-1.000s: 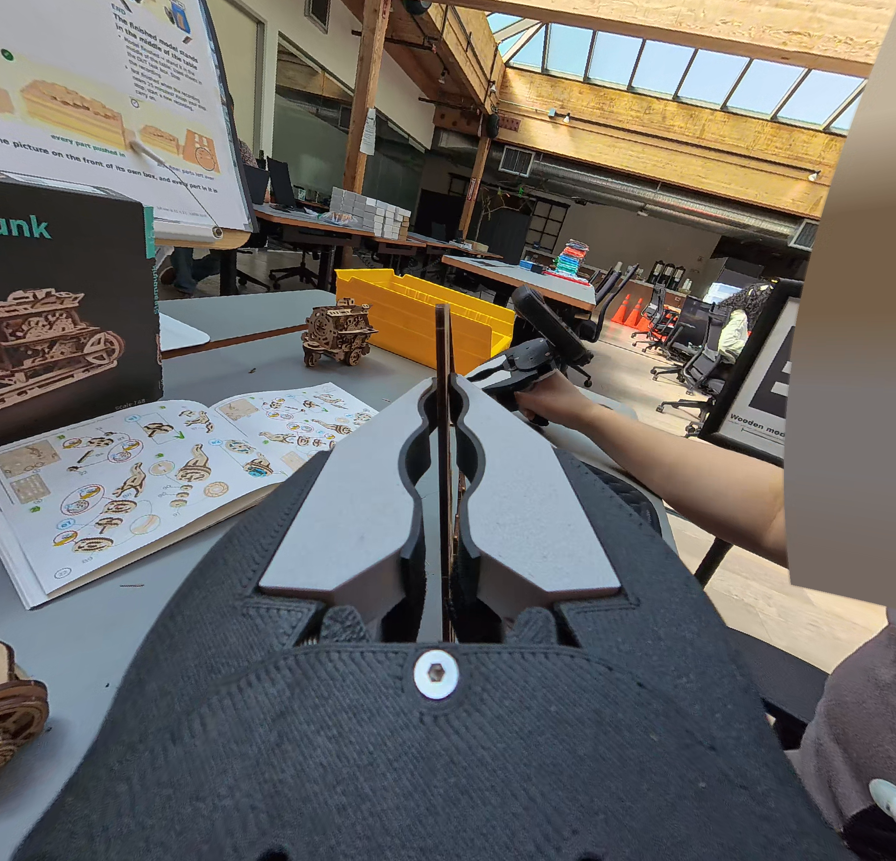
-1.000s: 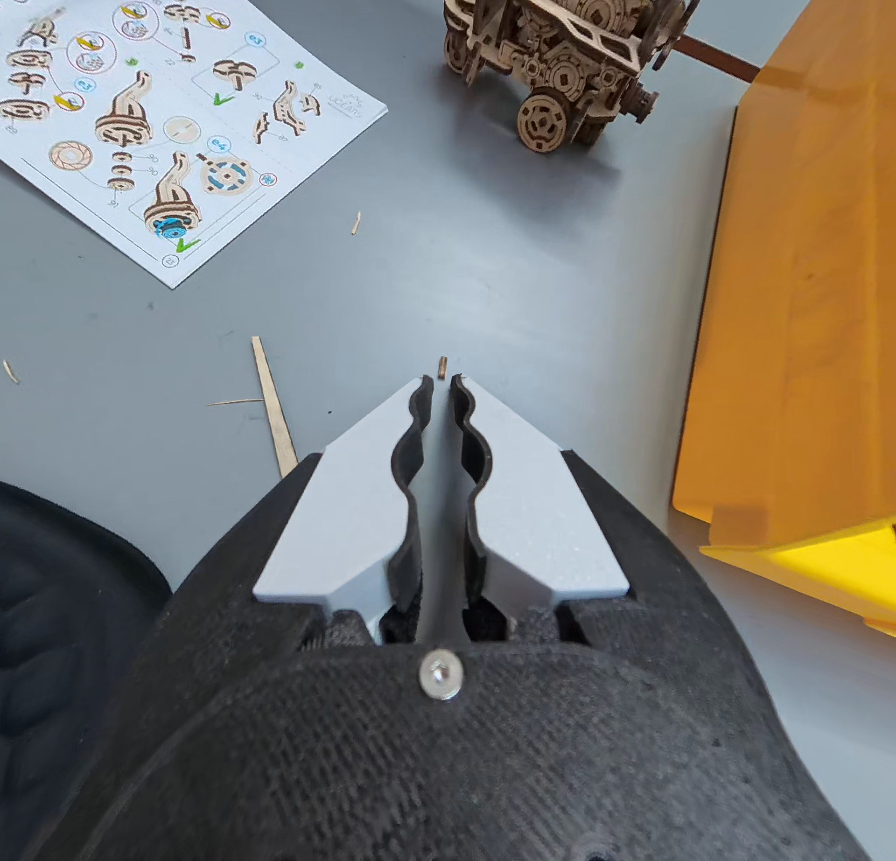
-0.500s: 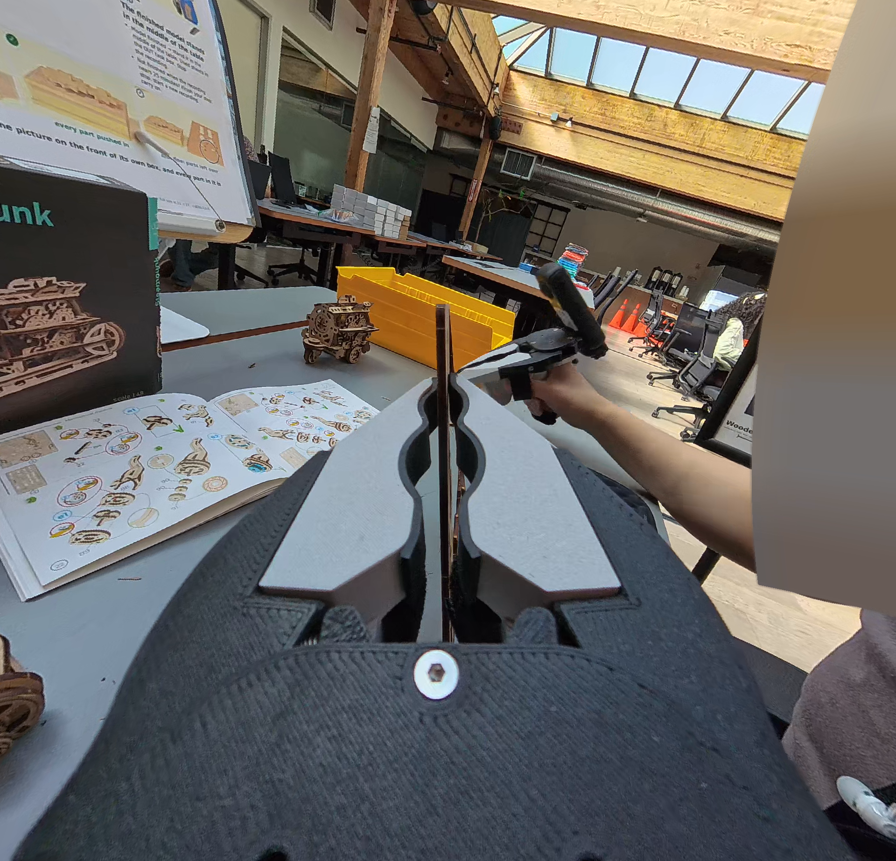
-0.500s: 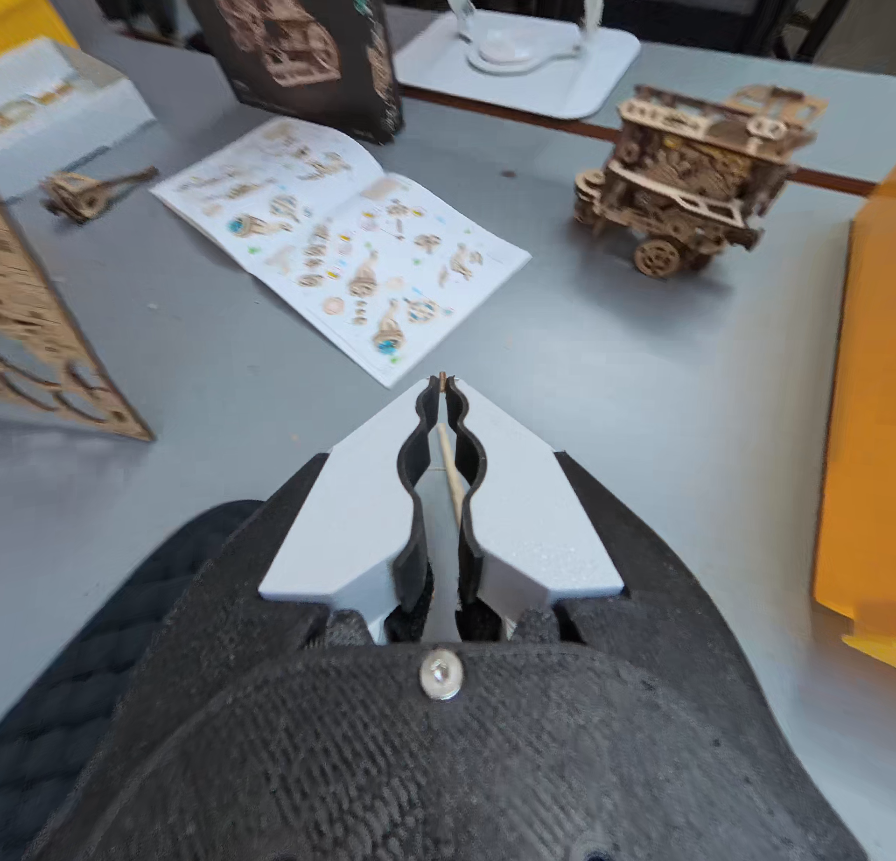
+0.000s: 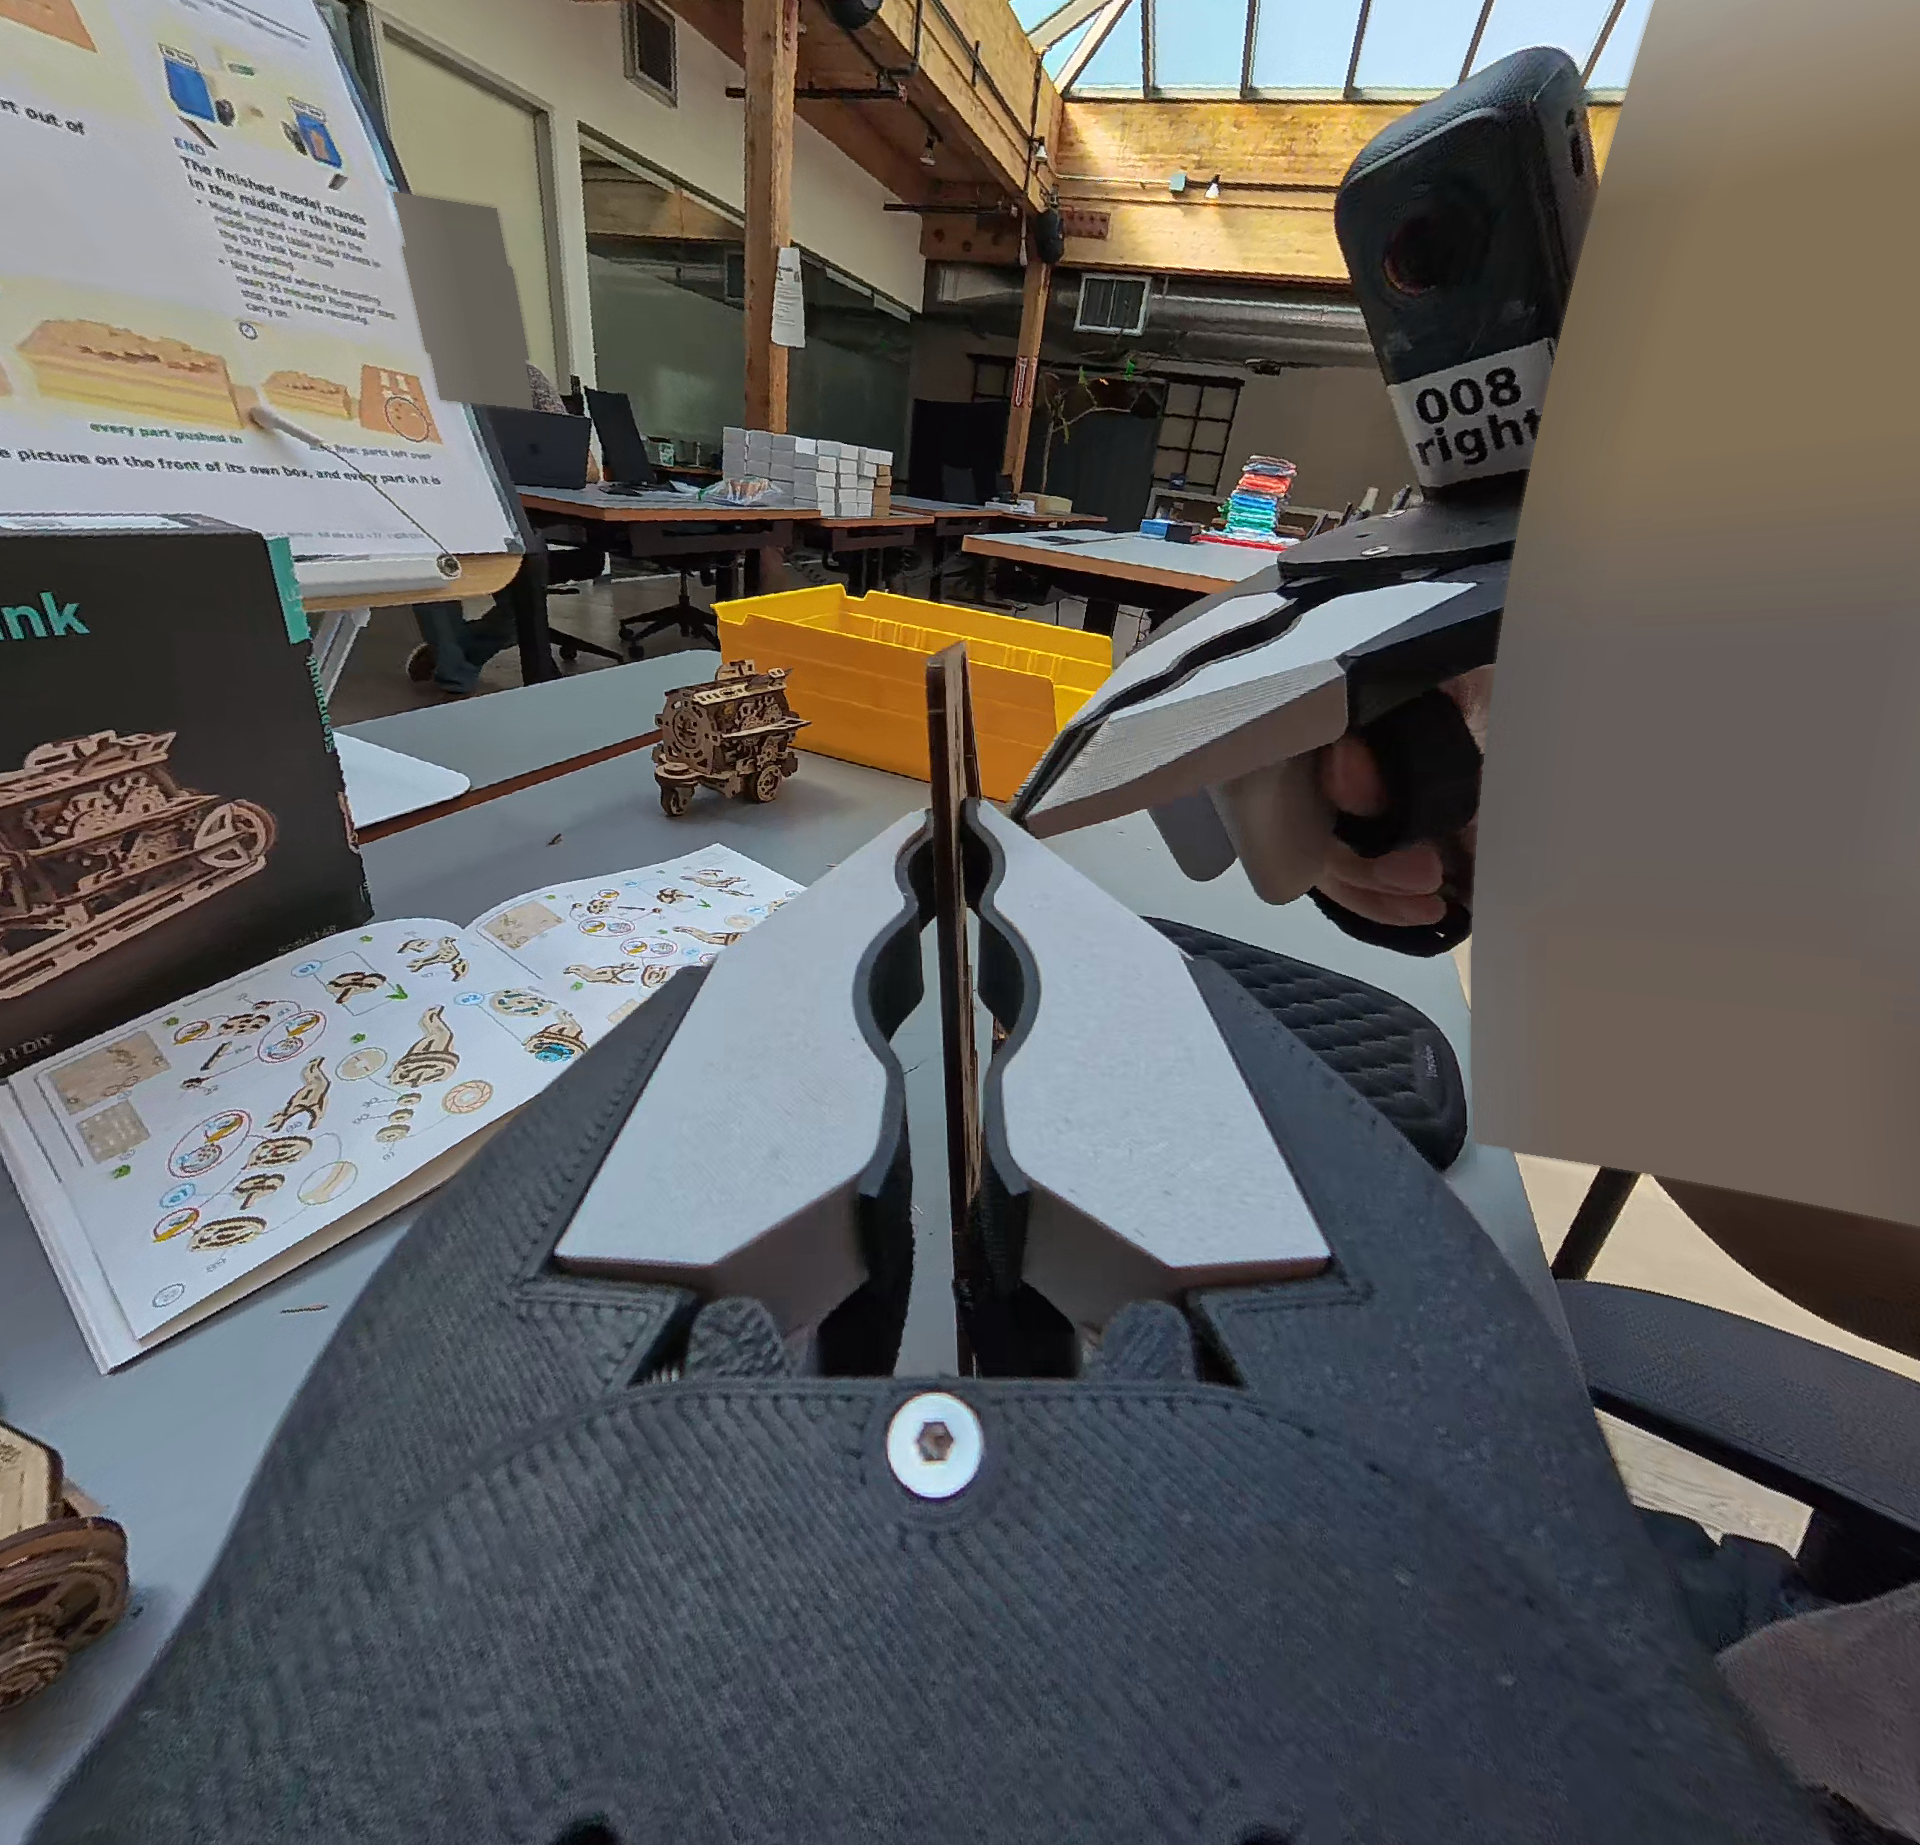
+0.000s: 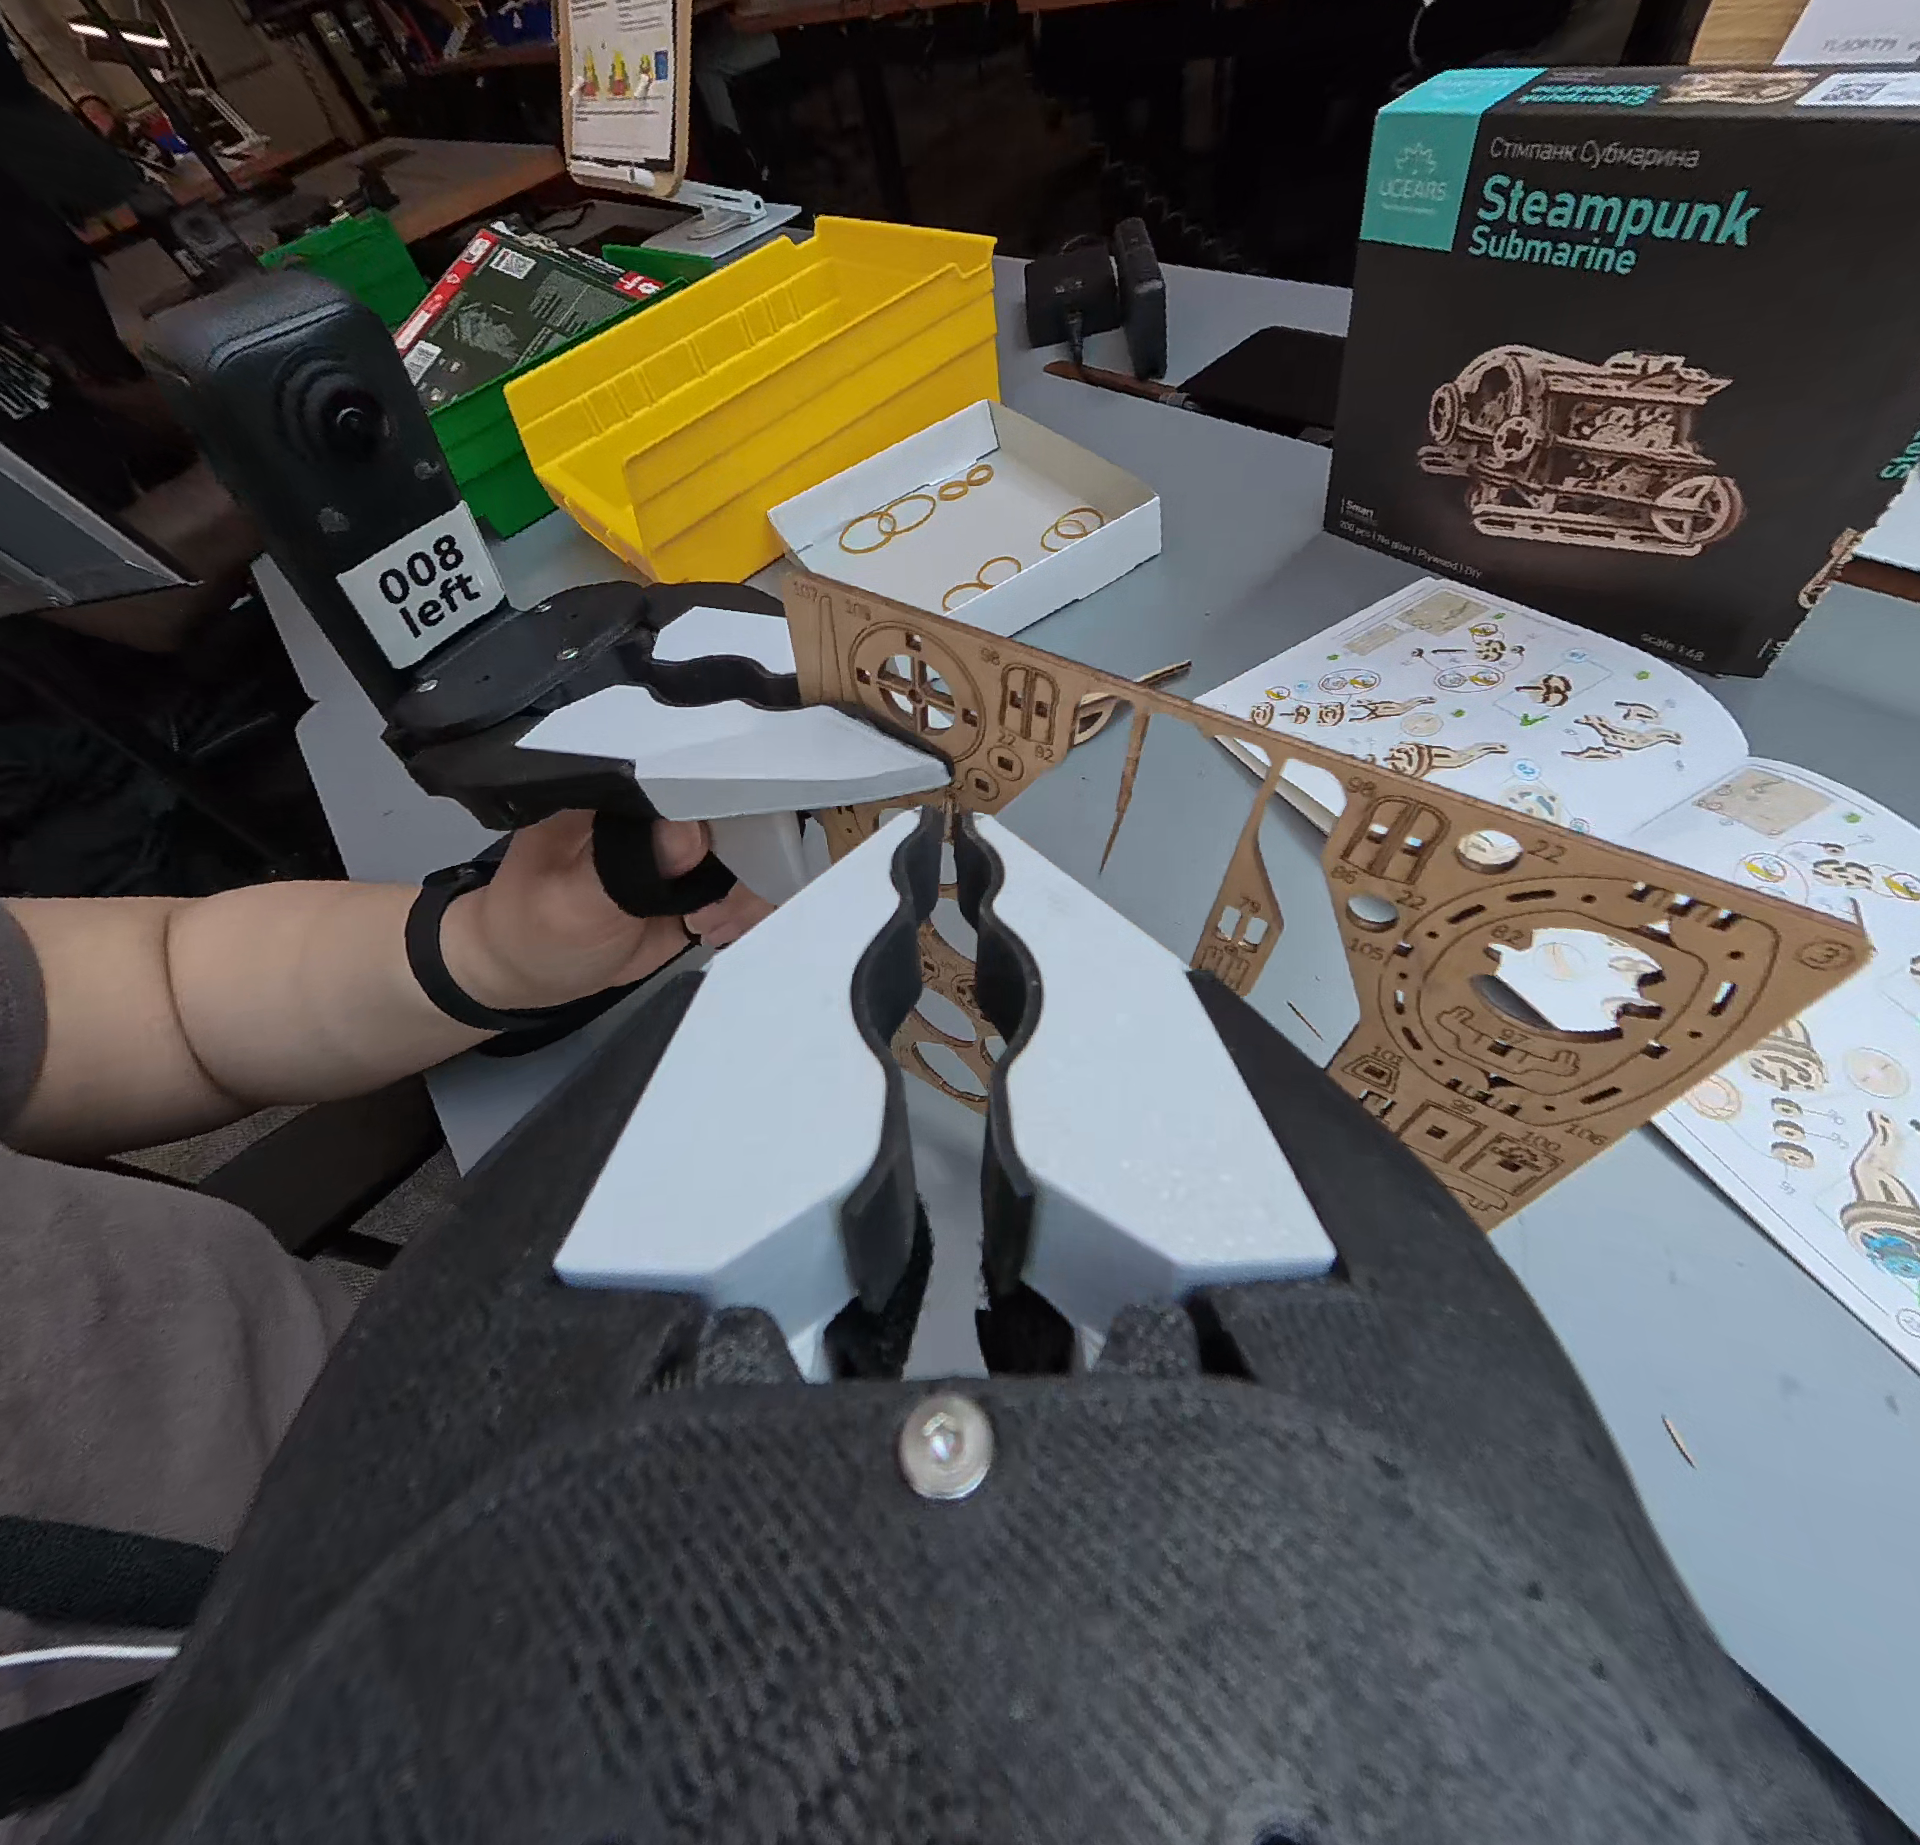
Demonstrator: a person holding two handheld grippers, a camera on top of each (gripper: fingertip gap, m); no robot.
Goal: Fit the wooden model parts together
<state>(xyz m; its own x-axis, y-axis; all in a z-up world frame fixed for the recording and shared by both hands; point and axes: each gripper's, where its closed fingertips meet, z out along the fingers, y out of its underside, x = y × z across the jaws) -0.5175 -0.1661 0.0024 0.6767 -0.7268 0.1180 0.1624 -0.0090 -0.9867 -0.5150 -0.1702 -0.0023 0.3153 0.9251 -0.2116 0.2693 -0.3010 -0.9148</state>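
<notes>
Left claw (image 5: 951,819) is clenched on a thin wooden parts sheet (image 5: 954,912), which its own view shows only edge-on, as a dark upright strip between the fingers and rising a little past the tips. Seen from the right wrist, the same sheet (image 6: 1455,922) shows its broad face: a laser-cut plywood panel with many cut-outs, several already empty, held up off the grey tabletop (image 6: 1662,1380) by the left claw (image 6: 914,746), which grips it near its upper left corner.

Right claw (image 6: 945,824) has its fingers nearly together, the tips right at the sheet's lower edge, just beneath the left claw's tips. A sliver of something pale sits at those tips, but whether it is gripped cannot be told. From the left wrist view the right claw (image 5: 1023,808) comes in from the right, its point just beside the sheet's edge.

Only the left view shows a small finished wooden model (image 5: 727,735) standing further back on the tabletop, and part of another wooden assembly (image 5: 52,1577) at the near left edge. Only the right view shows a white tray (image 6: 1122,538) holding rubber bands, sitting next to a yellow bin (image 6: 748,413), with a green bin (image 6: 468,434) beyond. Both views take in the open instruction booklet (image 6: 1558,715) lying flat and the dark kit box (image 6: 1621,361) standing behind it.
</notes>
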